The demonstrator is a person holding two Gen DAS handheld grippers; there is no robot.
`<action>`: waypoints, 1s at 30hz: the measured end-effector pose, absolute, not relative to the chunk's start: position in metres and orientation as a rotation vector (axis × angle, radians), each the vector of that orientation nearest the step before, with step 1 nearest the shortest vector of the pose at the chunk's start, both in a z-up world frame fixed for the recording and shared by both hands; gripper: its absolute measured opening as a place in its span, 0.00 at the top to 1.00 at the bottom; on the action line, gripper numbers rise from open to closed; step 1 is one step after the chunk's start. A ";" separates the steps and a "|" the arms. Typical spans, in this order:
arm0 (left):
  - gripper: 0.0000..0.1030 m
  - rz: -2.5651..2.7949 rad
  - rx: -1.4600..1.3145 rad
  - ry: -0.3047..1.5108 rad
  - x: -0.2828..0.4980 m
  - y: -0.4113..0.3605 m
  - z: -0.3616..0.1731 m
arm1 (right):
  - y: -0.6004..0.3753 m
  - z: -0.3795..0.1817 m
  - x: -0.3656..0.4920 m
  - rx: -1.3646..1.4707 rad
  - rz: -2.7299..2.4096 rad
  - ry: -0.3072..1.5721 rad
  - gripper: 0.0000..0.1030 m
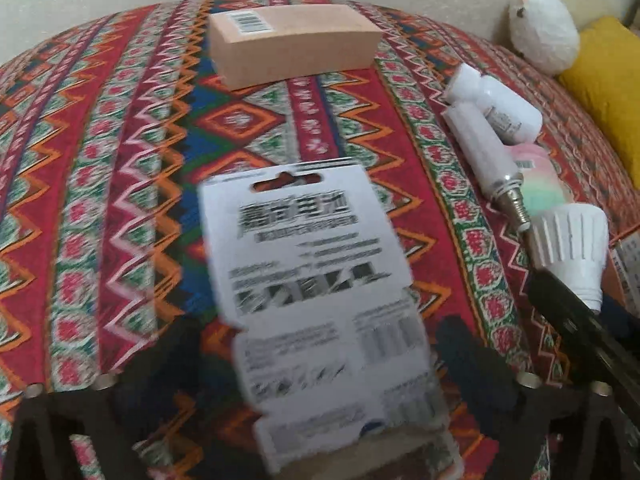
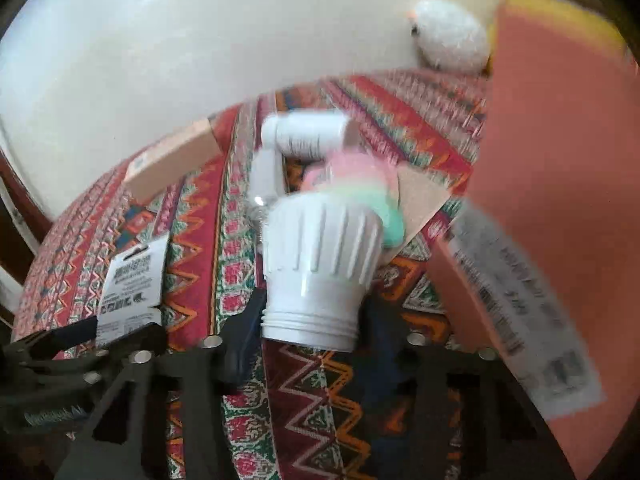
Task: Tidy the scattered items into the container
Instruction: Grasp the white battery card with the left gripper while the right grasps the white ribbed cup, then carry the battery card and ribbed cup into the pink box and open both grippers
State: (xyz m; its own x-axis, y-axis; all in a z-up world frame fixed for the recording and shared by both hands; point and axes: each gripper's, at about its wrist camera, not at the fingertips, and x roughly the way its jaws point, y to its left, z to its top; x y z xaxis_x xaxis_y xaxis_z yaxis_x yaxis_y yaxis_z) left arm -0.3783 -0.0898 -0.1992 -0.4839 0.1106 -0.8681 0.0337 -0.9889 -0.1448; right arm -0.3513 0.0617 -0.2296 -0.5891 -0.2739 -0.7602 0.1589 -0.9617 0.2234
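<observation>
Battery card [image 1: 316,312] pinched at its lower edge by left gripper [image 1: 328,364], above patterned cloth [image 1: 120,168] | right gripper [image 2: 312,320] clamps white fitting [image 2: 320,264] beside orange-pink box [image 2: 560,200], likely the container | risk: thin card twists free; fitting clips box wall

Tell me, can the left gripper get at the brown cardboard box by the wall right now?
Probably not yet. The left gripper is shut on the battery card. The path to the cardboard box over the cloth looks free.

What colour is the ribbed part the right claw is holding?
White; the ribbed part shows best in the right wrist view, between the right claw fingers.
</observation>
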 end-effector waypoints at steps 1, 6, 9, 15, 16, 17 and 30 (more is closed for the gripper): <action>0.05 2.667 -1.560 -0.177 -0.378 -0.086 -0.200 | 0.064 -0.228 -0.349 1.265 -2.588 -0.196 0.57; 0.29 2.658 -1.503 -0.172 -0.350 -0.083 -0.187 | 0.084 -0.207 -0.303 1.200 -2.557 -0.197 0.57; 0.29 2.661 -1.472 -0.173 -0.318 -0.081 -0.172 | 0.097 -0.194 -0.270 1.184 -2.514 -0.224 0.57; 0.29 2.665 -1.374 -0.161 -0.236 -0.071 -0.138 | 0.119 -0.164 -0.181 1.123 -2.438 -0.205 0.57; 0.29 2.664 -1.362 -0.162 -0.228 -0.069 -0.136 | 0.121 -0.160 -0.168 1.119 -2.424 -0.207 0.57; 0.29 2.660 -1.346 -0.164 -0.212 -0.068 -0.131 | 0.124 -0.156 -0.151 1.118 -2.405 -0.205 0.57; 0.29 2.584 -1.174 -0.152 -0.088 -0.029 -0.079 | 0.186 -0.088 -0.008 1.012 -2.418 -0.183 0.57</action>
State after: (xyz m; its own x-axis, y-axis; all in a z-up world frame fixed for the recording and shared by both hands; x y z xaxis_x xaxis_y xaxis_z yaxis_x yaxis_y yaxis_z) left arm -0.0884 -0.0287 -0.0792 -0.6216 0.3114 -0.7188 -0.2253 -0.9499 -0.2168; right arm -0.0081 0.1861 -0.0880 -0.5936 -0.5023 -0.6288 0.4018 -0.8619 0.3092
